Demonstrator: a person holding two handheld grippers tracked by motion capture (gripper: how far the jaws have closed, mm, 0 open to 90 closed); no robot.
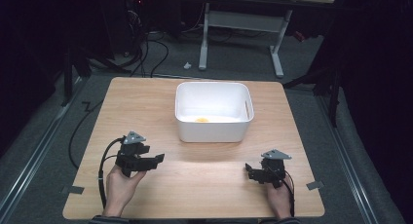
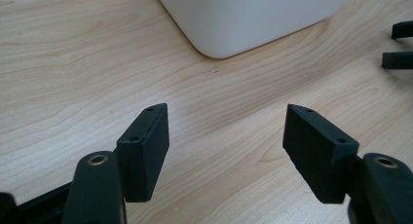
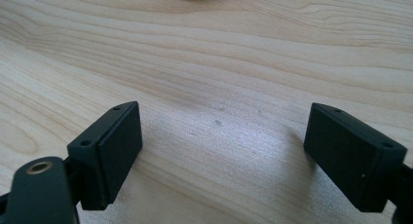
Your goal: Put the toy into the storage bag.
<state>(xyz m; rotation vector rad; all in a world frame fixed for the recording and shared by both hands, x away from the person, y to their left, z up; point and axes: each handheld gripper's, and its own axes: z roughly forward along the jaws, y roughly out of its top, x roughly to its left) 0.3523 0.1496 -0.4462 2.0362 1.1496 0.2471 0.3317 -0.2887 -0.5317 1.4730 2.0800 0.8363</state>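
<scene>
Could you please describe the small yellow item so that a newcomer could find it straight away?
Start at the wooden table, then find the white plastic tub at its far middle. Inside, on the tub's floor by the near wall, lies a small yellow-orange object, the one coloured spot against all that white.

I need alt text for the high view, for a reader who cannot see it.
A white tub stands at the far middle of a wooden table, with a small yellow object inside. Nearer the camera, a person's hands hold the left gripper and the right gripper, both open.
</scene>
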